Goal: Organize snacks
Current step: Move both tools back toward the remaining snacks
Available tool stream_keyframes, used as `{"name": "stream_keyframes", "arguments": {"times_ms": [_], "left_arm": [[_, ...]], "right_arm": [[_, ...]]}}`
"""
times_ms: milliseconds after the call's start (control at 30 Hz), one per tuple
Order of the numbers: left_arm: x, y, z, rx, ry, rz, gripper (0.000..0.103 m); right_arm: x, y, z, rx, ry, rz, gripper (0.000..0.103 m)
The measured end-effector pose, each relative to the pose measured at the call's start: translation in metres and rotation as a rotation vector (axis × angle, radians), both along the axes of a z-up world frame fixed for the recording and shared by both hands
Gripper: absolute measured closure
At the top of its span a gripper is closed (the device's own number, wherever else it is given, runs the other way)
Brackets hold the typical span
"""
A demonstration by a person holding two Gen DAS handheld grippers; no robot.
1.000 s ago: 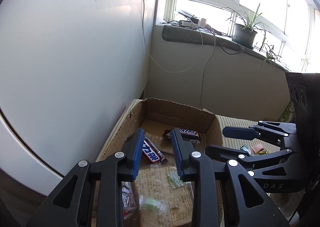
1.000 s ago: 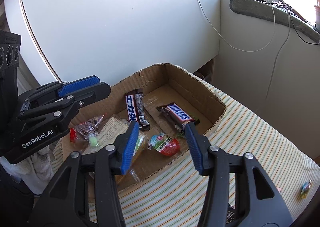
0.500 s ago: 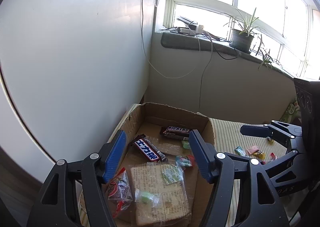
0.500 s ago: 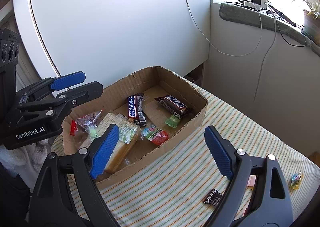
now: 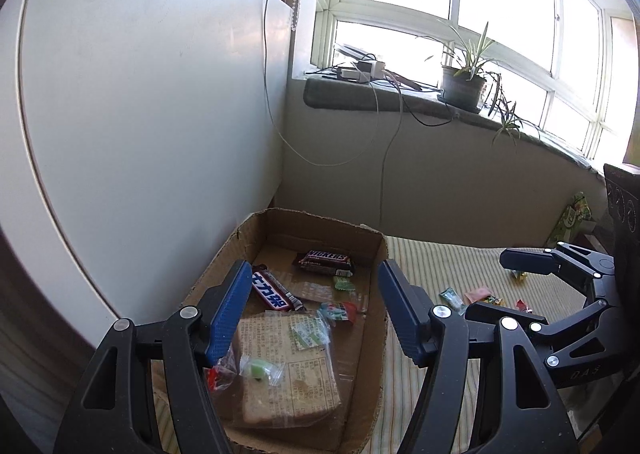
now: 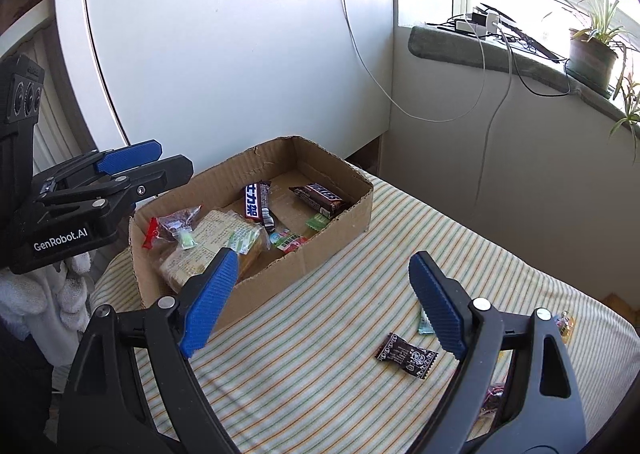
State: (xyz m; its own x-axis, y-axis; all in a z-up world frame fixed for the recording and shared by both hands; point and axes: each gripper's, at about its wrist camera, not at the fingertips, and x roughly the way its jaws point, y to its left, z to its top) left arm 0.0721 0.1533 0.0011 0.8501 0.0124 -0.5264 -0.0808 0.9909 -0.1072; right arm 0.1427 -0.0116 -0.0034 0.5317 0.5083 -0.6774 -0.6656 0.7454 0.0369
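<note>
Box (image 6: 304,250): on the striped cloth (image 6: 320,354), beside the wall panel (image 6: 240,53).
In box: Snickers bar (image 6: 320,195) at far end; bagged bread (image 6: 208,242) at near end.
On cloth, right of box: loose sweets (image 6: 406,354).
Behind: windowsill with potted plant (image 6: 588,57).

Both grippers drew back and up from the cardboard box (image 6: 256,282), the left gripper (image 5: 312,310) and right gripper (image 6: 320,302) spreading their blue jaws wide with nothing between them, so the dark candy wrapper (image 6: 406,354) on the striped cloth (image 6: 320,354) came into view.
</note>
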Motion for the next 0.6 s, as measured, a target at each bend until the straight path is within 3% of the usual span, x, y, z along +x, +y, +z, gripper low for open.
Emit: {"name": "stream_keyframes", "arguments": {"times_ms": [400,600], "left_arm": [[-0.001,-0.043,-0.005,-0.039,-0.002,-0.103,0.038],[0.005,-0.073,-0.017,-0.047,0.031,-0.184,0.039]], "right_arm": [[-0.005,-0.087,0.012,0.037,-0.022,-0.138,0.014],[0.003,-0.129,0.003,0.024,0.001,-0.203,0.014]]}}
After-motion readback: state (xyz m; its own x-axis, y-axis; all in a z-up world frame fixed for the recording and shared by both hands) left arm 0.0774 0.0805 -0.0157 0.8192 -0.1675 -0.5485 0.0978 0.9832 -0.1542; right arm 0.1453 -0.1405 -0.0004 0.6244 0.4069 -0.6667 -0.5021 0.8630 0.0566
